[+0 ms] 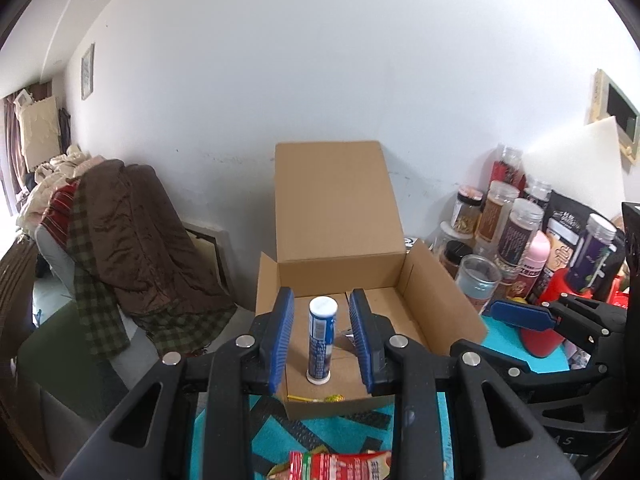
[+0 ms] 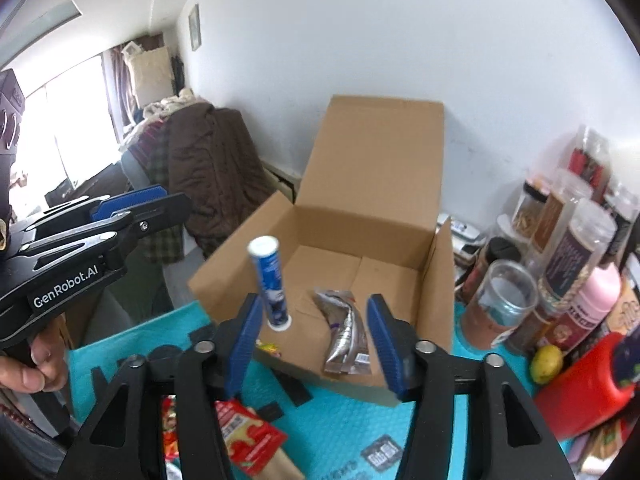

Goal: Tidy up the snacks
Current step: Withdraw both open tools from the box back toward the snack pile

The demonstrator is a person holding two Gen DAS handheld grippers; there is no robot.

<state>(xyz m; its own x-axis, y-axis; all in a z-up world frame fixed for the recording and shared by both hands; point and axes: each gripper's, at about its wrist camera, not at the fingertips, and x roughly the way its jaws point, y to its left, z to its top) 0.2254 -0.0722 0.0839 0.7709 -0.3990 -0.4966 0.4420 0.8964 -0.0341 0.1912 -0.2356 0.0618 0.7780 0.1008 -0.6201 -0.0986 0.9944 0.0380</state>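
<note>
An open cardboard box [image 1: 340,276] [image 2: 360,232] stands on a teal mat [image 1: 344,436]. Inside it a blue-and-white tube [image 1: 320,340] [image 2: 270,280] stands upright near the front left, blurred and leaning in the right wrist view. A silver pouch [image 2: 346,332] lies flat beside it. My left gripper [image 1: 322,292] [image 2: 160,196] hovers before the box with a narrow gap between its pads, which touch nothing; the tube shows through the gap. My right gripper [image 2: 314,300] [image 1: 516,316] stands open above the box's front edge, empty. A red snack packet [image 1: 340,468] [image 2: 248,436] lies on the mat below.
Several jars [image 1: 520,232] [image 2: 572,248] and a red container [image 2: 588,392] crowd the right side next to a lemon [image 2: 546,362]. A yellow candy [image 1: 316,399] lies at the box's front. A coat-covered chair [image 1: 132,232] stands left. A hand [image 2: 28,368] grips the left handle.
</note>
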